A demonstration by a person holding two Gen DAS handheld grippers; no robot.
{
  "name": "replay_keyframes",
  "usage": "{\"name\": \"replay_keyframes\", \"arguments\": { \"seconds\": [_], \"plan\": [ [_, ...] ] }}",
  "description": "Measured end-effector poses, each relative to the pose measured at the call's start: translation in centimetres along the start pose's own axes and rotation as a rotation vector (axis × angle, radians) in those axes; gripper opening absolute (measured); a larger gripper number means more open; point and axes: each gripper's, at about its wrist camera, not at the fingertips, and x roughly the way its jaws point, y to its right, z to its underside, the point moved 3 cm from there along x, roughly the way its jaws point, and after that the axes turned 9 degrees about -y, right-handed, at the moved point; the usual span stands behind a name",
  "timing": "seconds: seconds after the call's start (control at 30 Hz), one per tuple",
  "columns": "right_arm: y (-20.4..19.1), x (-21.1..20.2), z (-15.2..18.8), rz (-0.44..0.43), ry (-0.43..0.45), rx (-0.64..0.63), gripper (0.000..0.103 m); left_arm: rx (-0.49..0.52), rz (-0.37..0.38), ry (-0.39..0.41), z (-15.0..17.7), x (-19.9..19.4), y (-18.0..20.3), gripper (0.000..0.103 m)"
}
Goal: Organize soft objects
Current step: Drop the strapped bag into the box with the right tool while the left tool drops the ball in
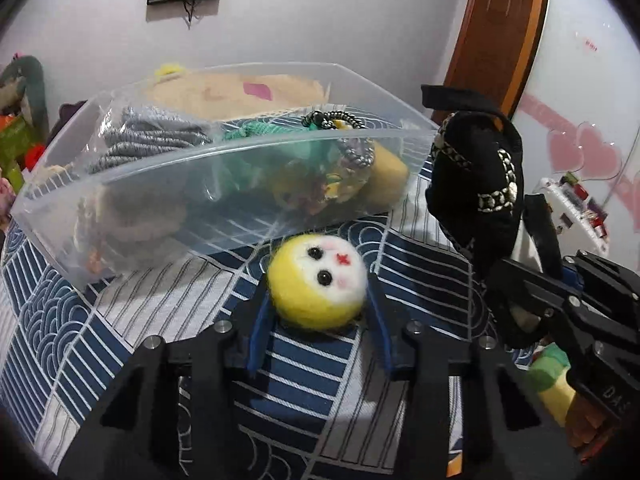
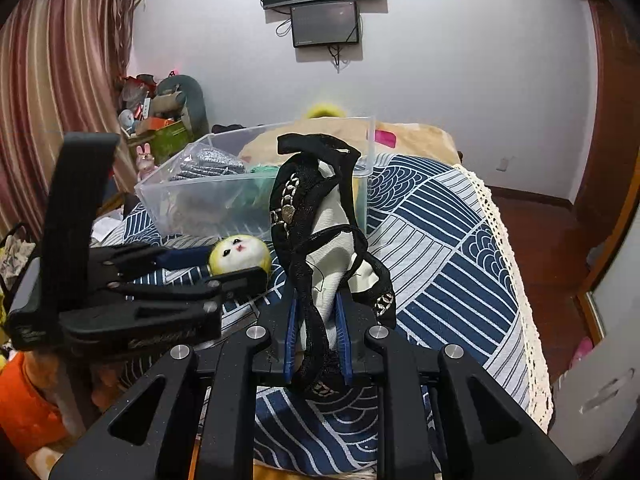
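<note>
- Left wrist view: the left tongs (image 1: 318,304) straddle the yellow ball (image 1: 318,285), a felt face lying on the bed (image 1: 120,320) just in front of the bin (image 1: 224,148). Blue pads flank it on both sides; the right pad looks to touch, the left shows a sliver of gap, so it reads as closing in rather than clenched.
- Risk here: the ball is round and fuzzy, and a squeeze off its middle could squirt it forward against the bin wall or roll it off across the quilt.
- The clear bin holds grey knit (image 1: 148,140), something teal (image 1: 256,132), a black-and-white cord (image 1: 352,136) and a yellow lump (image 1: 390,178). It looks fairly full on the left.
- At the right of this view, the black pouch (image 1: 476,176) hangs up in the air beside the bin's corner.
- Right wrist view: the right tongs (image 2: 318,340) are clenched on the pouch (image 2: 304,216), gripping only its lower end and straps, with white lining showing.
- Risk: held by thin fabric, the pouch could slip or swing, and its loose strap loop might snag the bin rim on the way in.
- The two tools sit close together, with the left one just beside the pouch; a bump could knock the ball away.
- The bin (image 2: 256,184) stands beyond both, open-topped.
</note>
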Motion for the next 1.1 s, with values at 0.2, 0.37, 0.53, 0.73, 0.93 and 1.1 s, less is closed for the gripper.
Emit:
{"name": "replay_keyframes", "arguments": {
  "seconds": [0.2, 0.37, 0.53, 0.73, 0.93, 1.1],
  "plan": [
    [-0.1, -0.5, -0.4, 0.004, 0.014, -0.006, 0.015, 0.031, -0.073, 0.083, 0.7, -2.6, 0.2, 0.043],
    [-0.4, -1.0, -1.4, 0.011, 0.031, -0.021, 0.015, 0.018, -0.098, 0.149, 0.6, -5.6, -0.4, 0.043],
    [-0.8, -1.7, -3.2, 0.011, 0.074, -0.033, 0.016, -0.024, -0.108, 0.218, 0.3, -8.8, -2.1, 0.043],
    [-1.5, -1.4, -6.1, 0.009, 0.127, -0.042, 0.016, -0.075, -0.159, 0.294, -1.4, -11.9, -5.2, 0.043],
    [-2.0, -1.0, -9.1, 0.003, 0.174, -0.038, 0.016, -0.111, -0.22, 0.328, -3.2, -13.1, -8.0, 0.043],
    [-3.0, -0.4, -10.6, 0.003, 0.187, -0.044, 0.016, -0.136, -0.249, 0.29, -4.0, -11.7, -10.3, 0.043]
  ]
}}
